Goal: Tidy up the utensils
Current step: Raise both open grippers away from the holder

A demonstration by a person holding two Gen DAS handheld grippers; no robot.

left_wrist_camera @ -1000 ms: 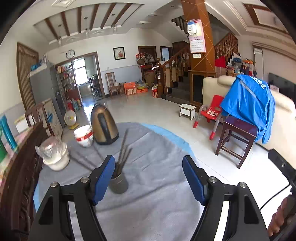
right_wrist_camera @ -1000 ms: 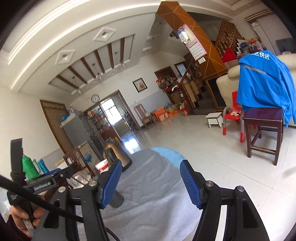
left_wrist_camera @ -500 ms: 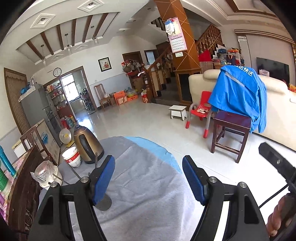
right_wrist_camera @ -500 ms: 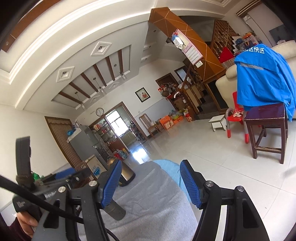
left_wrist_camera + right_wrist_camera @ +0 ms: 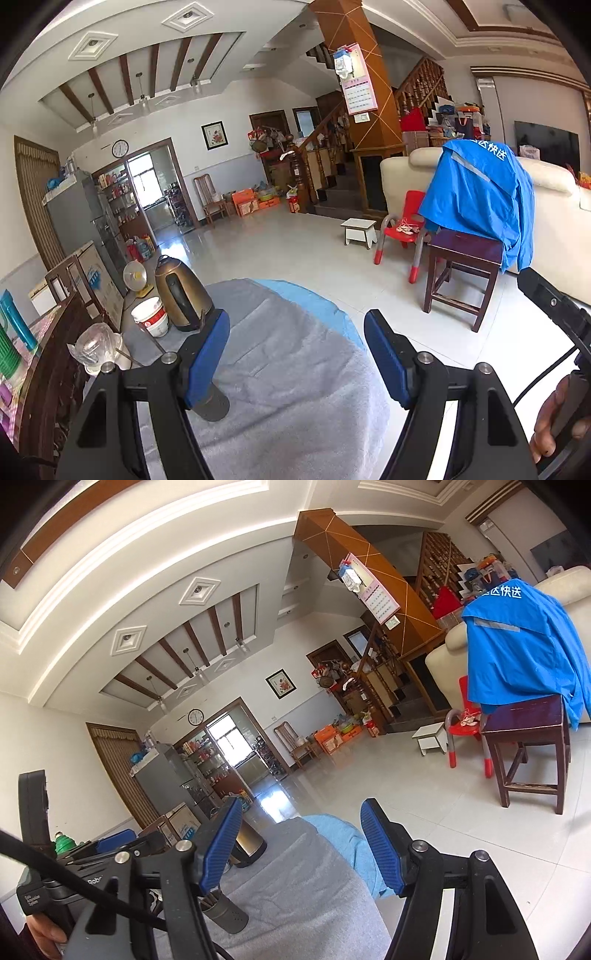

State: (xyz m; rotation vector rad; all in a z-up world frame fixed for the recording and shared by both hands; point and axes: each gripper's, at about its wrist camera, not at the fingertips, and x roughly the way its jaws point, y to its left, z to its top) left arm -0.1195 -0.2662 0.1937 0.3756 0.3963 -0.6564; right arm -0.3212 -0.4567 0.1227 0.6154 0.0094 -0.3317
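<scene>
Left wrist: left gripper (image 5: 295, 358) wide, nothing between the jaws; holder (image 5: 210, 404) on the grey-clothed worktop (image 5: 295, 387), partly behind its left finger.
Right wrist: right gripper (image 5: 301, 845) wide, empty; holder (image 5: 227, 914) lower left.

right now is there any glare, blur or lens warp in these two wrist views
Left wrist view: sharp, strong fisheye bending, dark corners, window glare on the glossy white tiled floor. Right wrist view: tilted, same warp, a bright reflection patch on that floor, and the grey metal utensil holder stays readable.
</scene>
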